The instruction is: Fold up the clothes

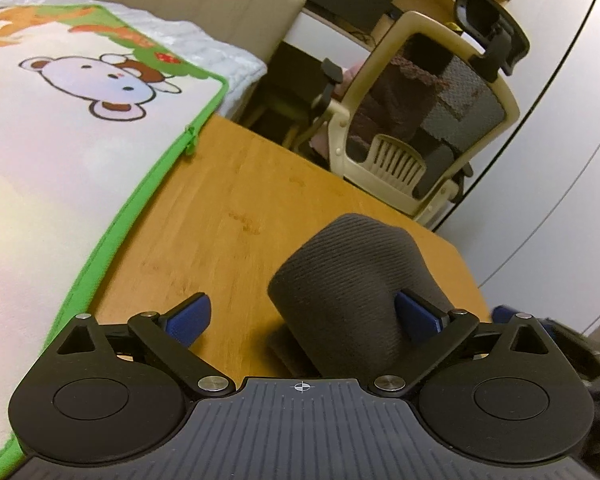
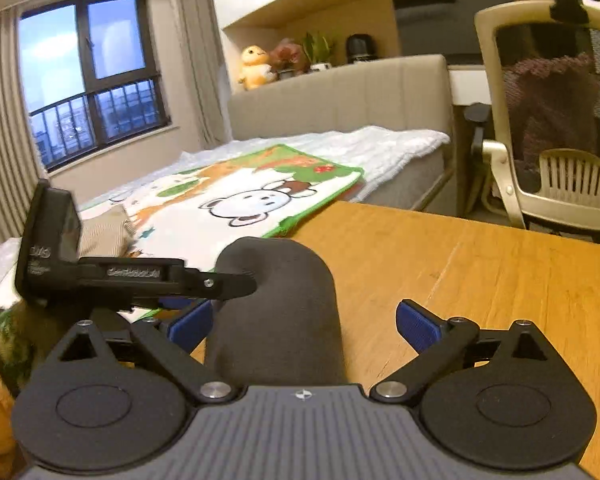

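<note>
A dark grey ribbed garment stands bunched up on the wooden table. My left gripper is open; the cloth rests against its right blue finger and the left finger is clear of it. In the right wrist view the same garment rises between the fingers of my right gripper, which is open, with the cloth against its left finger. The left gripper's body shows just left of the garment.
A cartoon bear blanket with a green border lies on the bed beside the table, also in the right wrist view. A beige mesh office chair stands past the table's far edge. A window is far left.
</note>
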